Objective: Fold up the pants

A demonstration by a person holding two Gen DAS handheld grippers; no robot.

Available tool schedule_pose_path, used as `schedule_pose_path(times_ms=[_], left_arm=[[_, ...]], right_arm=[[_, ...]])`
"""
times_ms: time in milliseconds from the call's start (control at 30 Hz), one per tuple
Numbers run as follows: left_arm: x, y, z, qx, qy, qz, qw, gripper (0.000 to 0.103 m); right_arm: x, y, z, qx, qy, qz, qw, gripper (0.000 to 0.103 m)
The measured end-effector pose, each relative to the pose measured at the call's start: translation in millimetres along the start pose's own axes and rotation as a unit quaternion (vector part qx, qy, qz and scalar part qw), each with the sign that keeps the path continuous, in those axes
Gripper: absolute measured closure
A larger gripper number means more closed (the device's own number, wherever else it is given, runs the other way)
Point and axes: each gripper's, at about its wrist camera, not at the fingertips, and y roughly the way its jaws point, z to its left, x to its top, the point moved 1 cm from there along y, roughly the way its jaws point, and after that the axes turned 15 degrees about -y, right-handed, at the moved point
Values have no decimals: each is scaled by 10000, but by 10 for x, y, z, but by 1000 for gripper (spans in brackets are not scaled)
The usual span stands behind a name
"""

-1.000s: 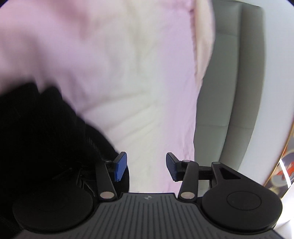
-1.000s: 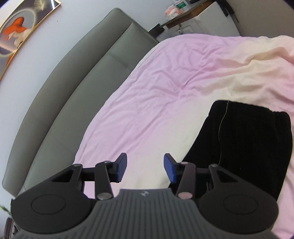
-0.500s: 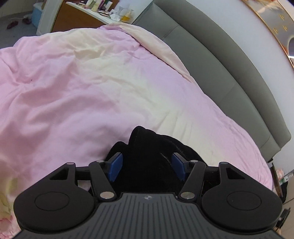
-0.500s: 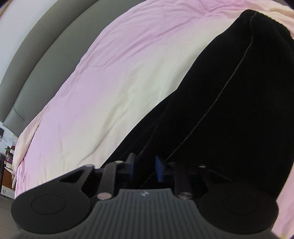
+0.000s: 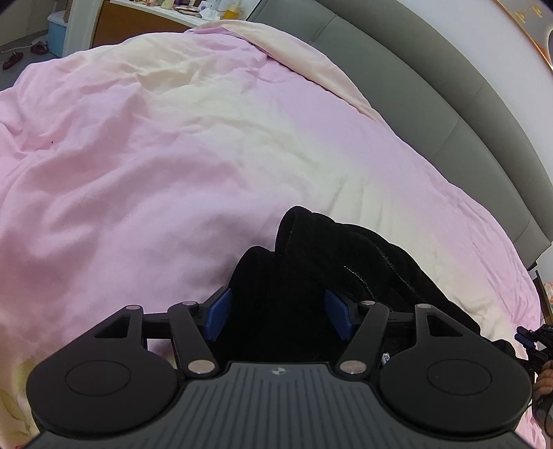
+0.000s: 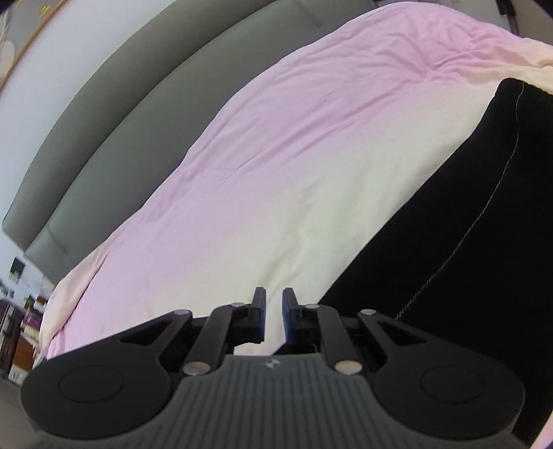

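The black pants [image 5: 345, 262] lie bunched on the pink bedspread [image 5: 172, 155]. My left gripper [image 5: 276, 314] is open, with a fold of the black fabric lying between its blue pads [image 5: 217, 312]. In the right wrist view the pants [image 6: 466, 241] spread flat at the right, a thin seam line running along them. My right gripper [image 6: 274, 311] is nearly closed with a narrow gap, and only pale bedspread [image 6: 276, 155] shows in the gap. It sits just left of the pants' edge.
A grey padded headboard [image 5: 449, 103] borders the bed [image 6: 121, 121]. A cabinet with bottles [image 5: 193, 10] and a blue bin [image 5: 57, 31] stand beyond the far end. The right gripper shows at the left view's right edge [image 5: 534, 340].
My right gripper, half a second ago shut over black fabric, now sits left of the pants' edge over bare bedspread. My left gripper has held open over the bunched fabric.
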Motion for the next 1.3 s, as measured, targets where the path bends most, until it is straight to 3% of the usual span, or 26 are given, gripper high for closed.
schedule_pose_path(times_ms=[100, 167, 200, 333, 433, 600, 700, 833, 1000, 1033, 1067, 1100, 1167, 1233, 1300], left_arm=[[-11, 23, 19, -25, -36, 78, 10000, 29], [-19, 21, 38, -51, -102, 152, 9998, 29], [-20, 16, 38, -54, -108, 163, 9998, 29], [-34, -41, 37, -57, -109, 178, 9998, 29], [-53, -77, 36, -59, -90, 184, 9998, 29], [-96, -40, 19, 4, -49, 211, 9998, 29], [-118, -2, -14, 24, 26, 164, 9999, 29], [-141, 80, -25, 66, 40, 145, 9999, 29], [-191, 182, -70, 137, 161, 90, 9997, 29], [-201, 206, -77, 140, 183, 98, 9997, 29], [-212, 231, -80, 148, 201, 110, 9996, 28], [-221, 251, -82, 197, 223, 94, 9995, 26], [-228, 276, -80, 224, 227, 83, 9995, 25], [-238, 291, -87, 201, 230, 99, 9995, 24], [-264, 318, -104, 164, 289, 164, 9993, 24]], right_arm=[[-189, -287, 123, 131, -604, 245, 9978, 92], [-363, -619, 67, -7, -818, 73, 9966, 69], [-424, -764, 0, -114, -780, -72, 9969, 67], [-546, -1209, -733, -946, 129, -687, 9931, 66], [-531, -1367, -1399, -1644, 810, -1082, 9771, 65], [-325, -1321, -2161, -1719, 1583, -1411, 9620, 64], [-102, -1204, -2340, -1883, 1539, -1501, 9583, 64], [12, -1009, -2617, -1997, 1816, -1417, 9524, 63], [54, -688, -2941, -1650, 2188, -1219, 9540, 53], [60, -631, -2985, -1491, 2240, -1176, 9559, 70], [84, -604, -2980, -1326, 2165, -1200, 9598, 103], [143, -630, -2925, -1359, 1940, -1305, 9627, 103], [307, -846, -2757, -1144, 1422, -1981, 9630, 103], [480, -1109, -2691, -781, 1224, -2671, 9527, 103], [604, -1273, -2682, -798, 1002, -2976, 9461, 103]])
